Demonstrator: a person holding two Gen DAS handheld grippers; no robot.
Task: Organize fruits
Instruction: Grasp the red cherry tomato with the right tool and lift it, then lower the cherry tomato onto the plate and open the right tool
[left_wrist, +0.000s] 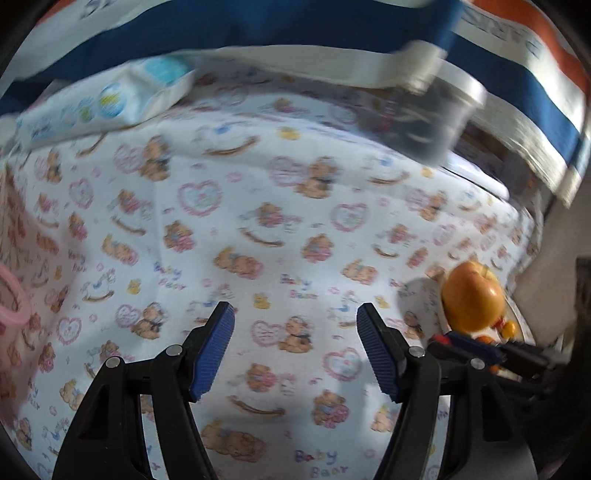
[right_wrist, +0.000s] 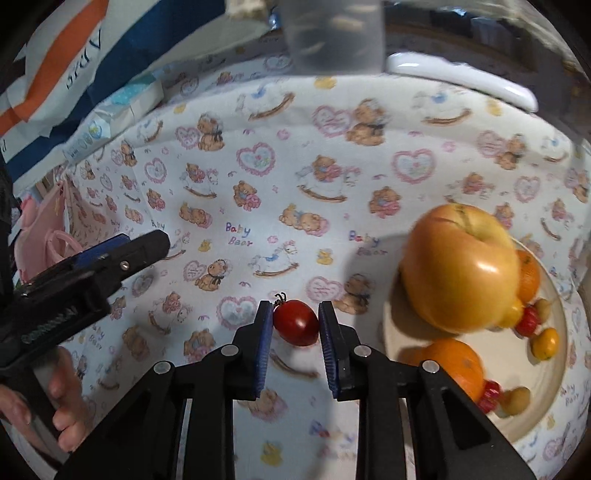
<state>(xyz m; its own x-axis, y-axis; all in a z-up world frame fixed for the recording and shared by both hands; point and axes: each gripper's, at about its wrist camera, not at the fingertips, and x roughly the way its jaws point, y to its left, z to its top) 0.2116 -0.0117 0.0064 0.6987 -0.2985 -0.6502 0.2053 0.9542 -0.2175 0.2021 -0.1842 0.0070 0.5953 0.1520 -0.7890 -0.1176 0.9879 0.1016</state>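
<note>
A small red tomato (right_wrist: 296, 322) sits between the blue pads of my right gripper (right_wrist: 295, 317), which is shut on it just above the bear-print cloth. To its right a white plate (right_wrist: 546, 406) carries a big yellow-orange apple (right_wrist: 460, 267), two oranges (right_wrist: 452, 363), and several small red and yellow fruits (right_wrist: 543, 342). My left gripper (left_wrist: 295, 321) is open and empty over bare cloth; it also shows in the right wrist view (right_wrist: 122, 254) at the left. The apple (left_wrist: 472, 301) shows at the right edge of the left wrist view.
A clear plastic container (right_wrist: 332, 37) and a white object (right_wrist: 461, 75) stand at the back. A tissue pack (left_wrist: 110, 99) lies at the back left beside a blue, white and orange bag (left_wrist: 295, 29). A pink basket (right_wrist: 44, 236) stands at the left.
</note>
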